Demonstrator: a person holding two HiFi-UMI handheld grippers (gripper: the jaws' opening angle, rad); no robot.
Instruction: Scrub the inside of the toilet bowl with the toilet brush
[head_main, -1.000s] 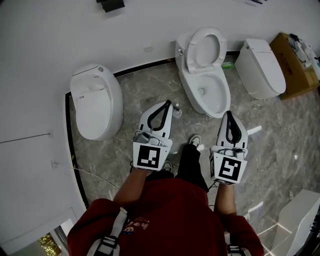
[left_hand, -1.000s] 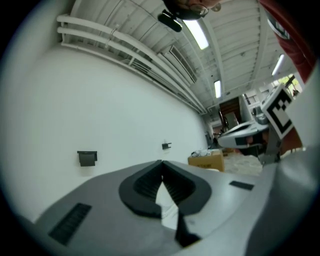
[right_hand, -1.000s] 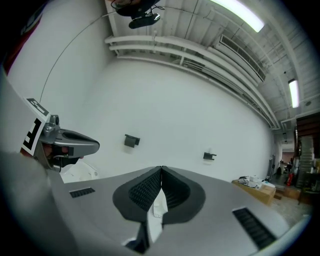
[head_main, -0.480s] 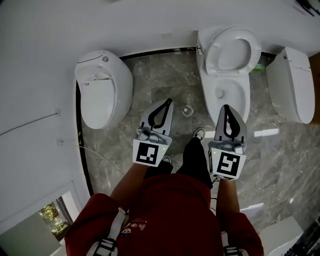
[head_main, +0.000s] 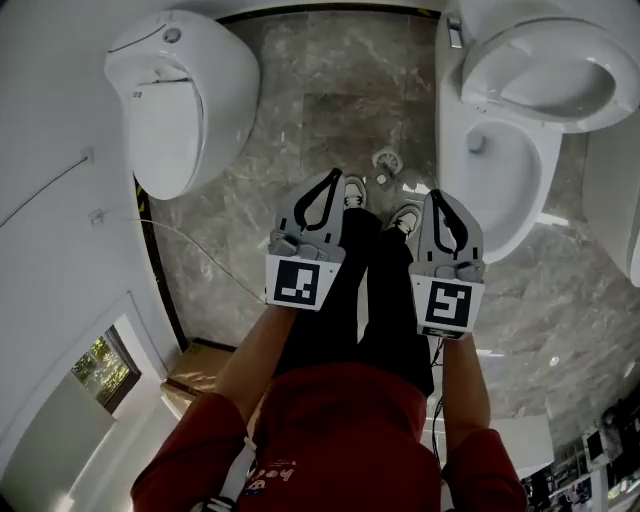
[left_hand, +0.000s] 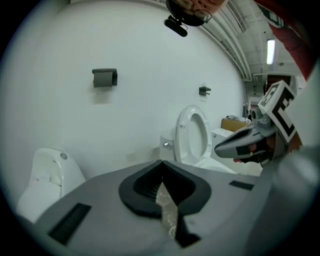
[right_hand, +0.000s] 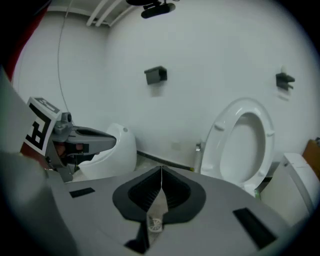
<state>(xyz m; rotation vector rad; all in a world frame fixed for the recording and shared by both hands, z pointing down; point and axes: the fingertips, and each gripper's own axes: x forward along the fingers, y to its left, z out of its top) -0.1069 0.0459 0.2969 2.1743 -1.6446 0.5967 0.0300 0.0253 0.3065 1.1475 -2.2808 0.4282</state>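
Marble floor (head_main: 300, 90) w/ two toilets against the white wall. The closed toilet (head_main: 175, 110) is at the head view's left and the open toilet (head_main: 462, 205) at its right. The lid (right_hand: 247, 145) is up, so the toilet bowl (head_main: 500, 165) lies exposed for scrubbing, just ahead of the right claw (head_main: 437, 198). No toilet brush in any view, so prob. scrubbing hasn't begun.

The left claw (head_main: 335, 178) and the right one are both clenched on nothing, tips meeting. They're held side by side over the person's legs, angled down-fwd: reads as a carry pose, nothing to grip yet. A small floor drain (head_main: 387, 160) sits btwn the toilets, near the shoes.

Head view alone shows the bowl's inside. The gripper views instead show the lid standing upright, a dark wall bracket (right_hand: 156, 75) above, and each the other claw.
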